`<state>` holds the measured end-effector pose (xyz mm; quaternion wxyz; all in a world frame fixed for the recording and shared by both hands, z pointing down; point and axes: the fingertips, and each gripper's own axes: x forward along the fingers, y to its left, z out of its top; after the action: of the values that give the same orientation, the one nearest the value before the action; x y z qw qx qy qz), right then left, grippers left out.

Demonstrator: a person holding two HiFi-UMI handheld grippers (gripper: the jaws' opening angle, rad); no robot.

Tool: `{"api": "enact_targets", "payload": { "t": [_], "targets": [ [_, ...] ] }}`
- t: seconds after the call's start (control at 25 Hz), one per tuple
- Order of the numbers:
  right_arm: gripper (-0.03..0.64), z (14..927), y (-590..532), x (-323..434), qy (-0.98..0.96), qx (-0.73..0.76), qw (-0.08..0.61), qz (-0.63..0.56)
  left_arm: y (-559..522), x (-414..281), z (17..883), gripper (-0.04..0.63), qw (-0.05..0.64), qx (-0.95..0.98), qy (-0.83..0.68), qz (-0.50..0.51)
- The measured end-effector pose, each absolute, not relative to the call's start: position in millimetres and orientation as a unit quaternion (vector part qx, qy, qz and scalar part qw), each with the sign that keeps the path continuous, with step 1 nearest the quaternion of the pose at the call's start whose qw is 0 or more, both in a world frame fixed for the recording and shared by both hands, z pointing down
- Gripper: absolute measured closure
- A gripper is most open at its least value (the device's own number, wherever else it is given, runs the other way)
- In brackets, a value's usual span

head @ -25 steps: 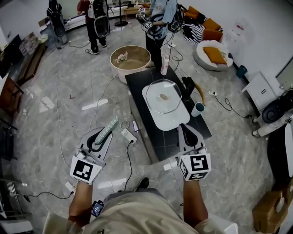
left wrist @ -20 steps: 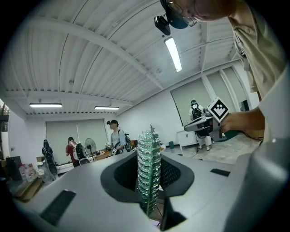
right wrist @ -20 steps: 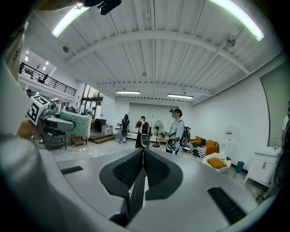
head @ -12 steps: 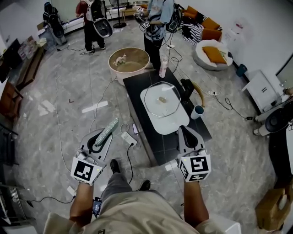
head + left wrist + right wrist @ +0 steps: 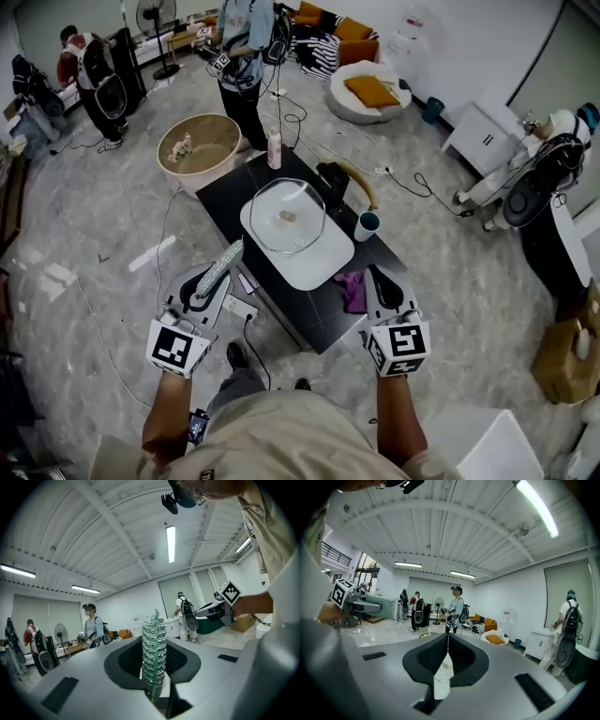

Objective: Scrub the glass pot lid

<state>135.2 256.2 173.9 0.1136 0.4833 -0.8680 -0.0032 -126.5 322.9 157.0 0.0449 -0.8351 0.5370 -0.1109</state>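
Observation:
The glass pot lid point(image 5: 287, 216) lies on a white tray point(image 5: 319, 262) on the black table point(image 5: 319, 314). My left gripper point(image 5: 200, 283) hangs left of the table over the floor. It is shut on a pale green knobbly scrubber point(image 5: 221, 266), which stands up between the jaws in the left gripper view point(image 5: 154, 654). My right gripper point(image 5: 380, 274) is at the table's near right corner, shut with nothing in it; its jaw tips meet in the right gripper view point(image 5: 447, 641). Both grippers are well short of the lid.
A purple cloth point(image 5: 352, 291) lies on the table just left of my right gripper. A cup point(image 5: 366, 225), a dark object point(image 5: 333, 176) and a pink bottle point(image 5: 275, 148) stand around the tray. Cables and a power strip point(image 5: 239, 307) lie on the floor. People stand beyond the table.
The head view has swung, so the table now lies at an angle and nearer; the purple cloth has come into view. Both grippers keep the same pose and hold.

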Motion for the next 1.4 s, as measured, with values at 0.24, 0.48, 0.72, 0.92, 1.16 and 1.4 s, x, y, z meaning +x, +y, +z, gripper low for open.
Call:
{"api": "enact_targets", "payload": {
  "t": [0.24,0.48,0.72,0.92,1.16,1.4],
  "targets": [
    [0.592,161.7,233.7,91.0,-0.85,0.515,0.112,0.004,277.1,-171.6,142.3,0.509,0.044,-0.857,0.501,-0.11],
    [0.592,156.6,218.7,52.8,-0.829,0.547,0.116,0.006,241.1,-207.3,143.1,0.509,0.056,-0.88,0.46,-0.107],
    [0.592,156.7,208.3,13.0,-0.815,0.567,0.124,0.002,217.7,-248.1,145.1,0.509,0.042,-0.89,0.445,-0.096],
    [0.592,157.7,199.6,-17.9,-0.816,0.558,0.148,-0.003,199.7,-279.1,153.8,0.509,0.027,-0.888,0.451,-0.085],
    [0.592,165.4,167.3,-32.6,-0.824,0.543,0.161,-0.004,173.5,-296.5,168.1,0.509,0.056,-0.88,0.465,-0.077],
    [0.592,175.1,115.6,-61.7,-0.853,0.497,0.159,-0.009,142.9,-310.3,192.0,0.509,0.03,-0.858,0.502,-0.102]
  ]
}}
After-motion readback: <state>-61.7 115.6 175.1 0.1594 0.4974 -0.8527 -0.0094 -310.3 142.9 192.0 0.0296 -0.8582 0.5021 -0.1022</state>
